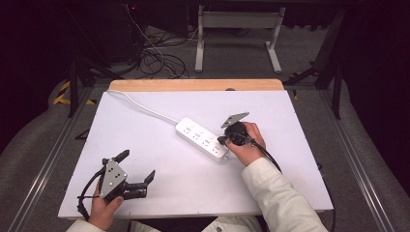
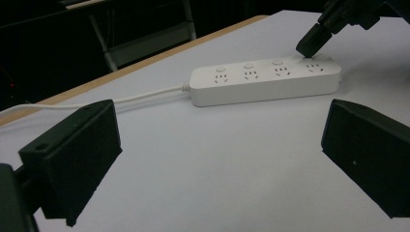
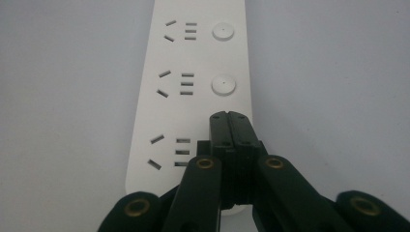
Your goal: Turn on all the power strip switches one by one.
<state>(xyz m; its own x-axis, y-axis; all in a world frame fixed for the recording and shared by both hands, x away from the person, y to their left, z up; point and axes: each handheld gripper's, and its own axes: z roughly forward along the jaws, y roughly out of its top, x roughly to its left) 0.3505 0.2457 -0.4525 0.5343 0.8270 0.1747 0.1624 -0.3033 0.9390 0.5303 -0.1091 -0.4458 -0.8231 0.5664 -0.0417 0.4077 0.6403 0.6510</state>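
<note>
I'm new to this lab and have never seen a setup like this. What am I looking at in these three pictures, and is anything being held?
There is no robot here: a person holds a hand tool with two black jaws in each hand. The high view looks down on a white table from above the person. On it lies a white power strip with a row of sockets and round buttons; its white cord runs off toward the far left corner.

The other two pictures come from cameras riding on the tools. The left gripper rests near the table's front edge, jaws wide apart, holding nothing. The right gripper has its jaws shut together, its tip down at the strip's last button at the end away from the cord. Neither tool holds anything.
</note>
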